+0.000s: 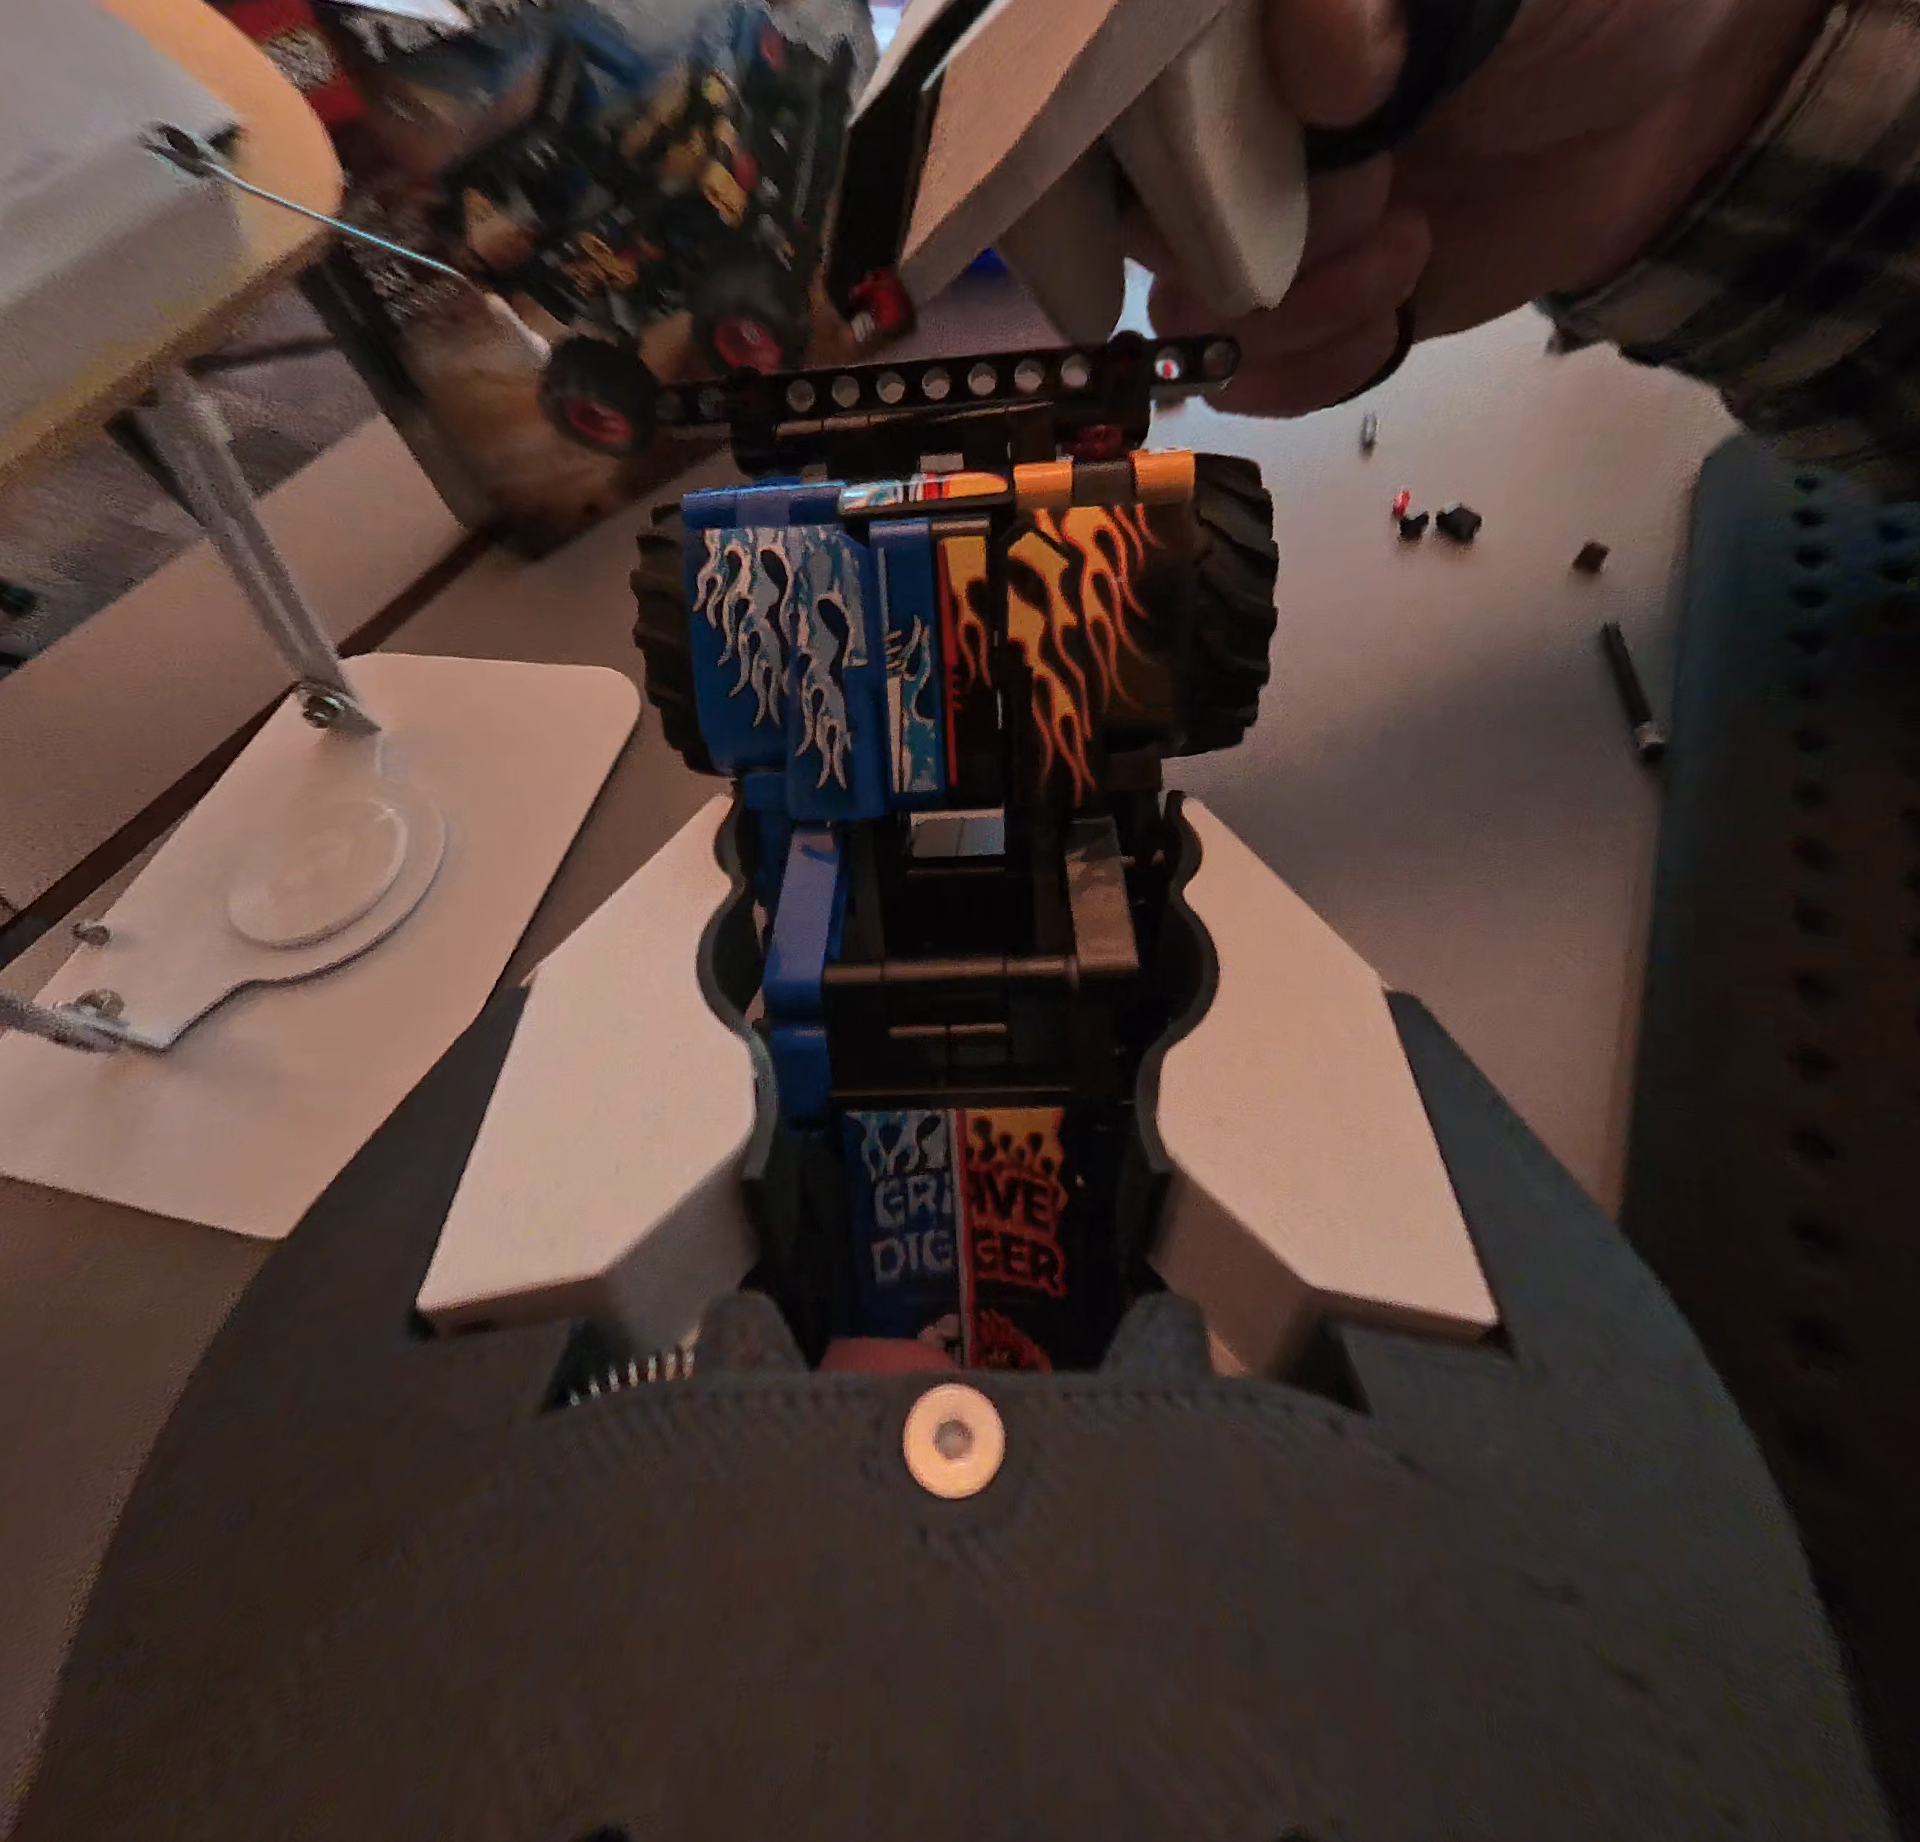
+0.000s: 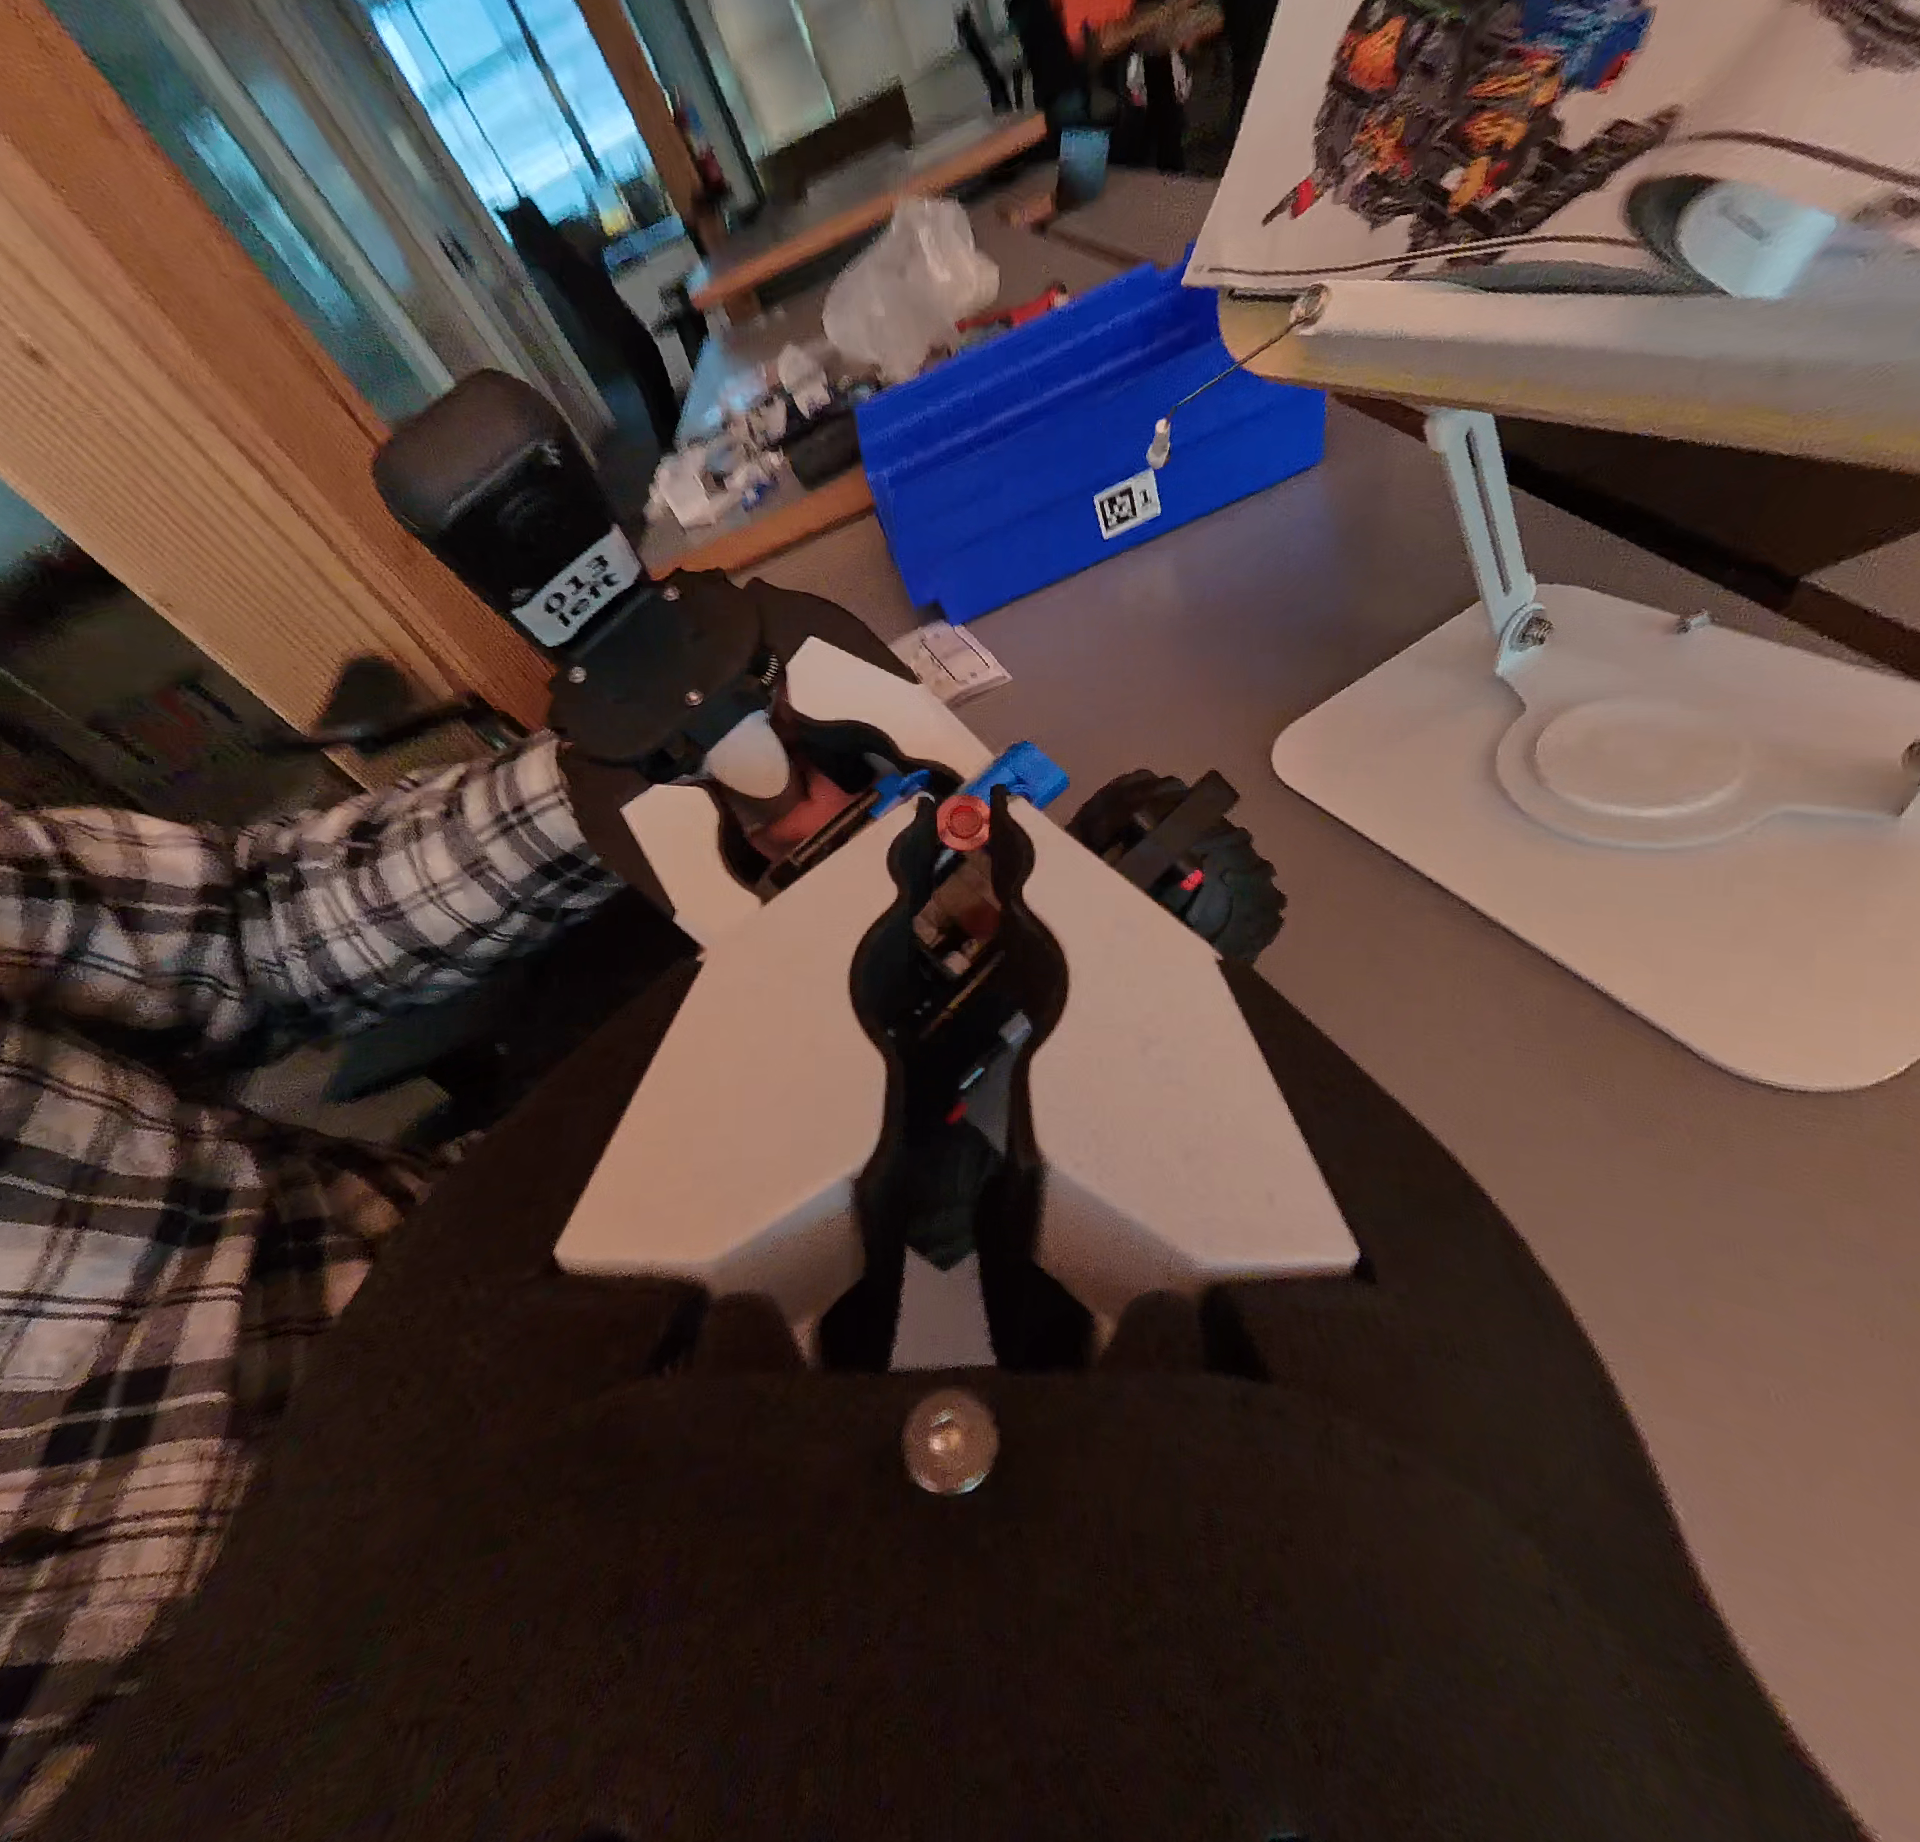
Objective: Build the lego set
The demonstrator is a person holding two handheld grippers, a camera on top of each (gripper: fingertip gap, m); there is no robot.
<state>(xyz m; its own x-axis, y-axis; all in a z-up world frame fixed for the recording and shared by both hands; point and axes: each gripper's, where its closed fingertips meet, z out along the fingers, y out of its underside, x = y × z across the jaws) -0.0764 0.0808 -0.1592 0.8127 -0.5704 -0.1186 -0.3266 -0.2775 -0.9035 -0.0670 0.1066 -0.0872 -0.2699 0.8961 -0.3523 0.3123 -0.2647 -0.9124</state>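
My left gripper (image 1: 956, 826) is shut on a lego monster truck (image 1: 935, 649), blue with white flames on its left half, black with orange flames on its right. A black beam with holes (image 1: 935, 384) runs across the truck's far end, between two black tyres. My right gripper (image 2: 961, 826) is shut on a small red pin (image 2: 961, 821) and holds it just above the truck's far end. It also shows at the top of the left wrist view (image 1: 883, 306), held by a hand. A truck wheel (image 2: 1205, 867) shows beyond the right fingers.
An instruction booklet (image 2: 1558, 99) rests on a white stand (image 2: 1621, 784) (image 1: 343, 857). The lego box (image 1: 623, 213) stands behind the truck. A blue bin (image 2: 1081, 442) sits farther back. Small loose parts (image 1: 1444, 523) lie on the table beside a dark perforated board (image 1: 1808, 857). The left gripper's tips are roughly 8 centimeters from the right gripper's.
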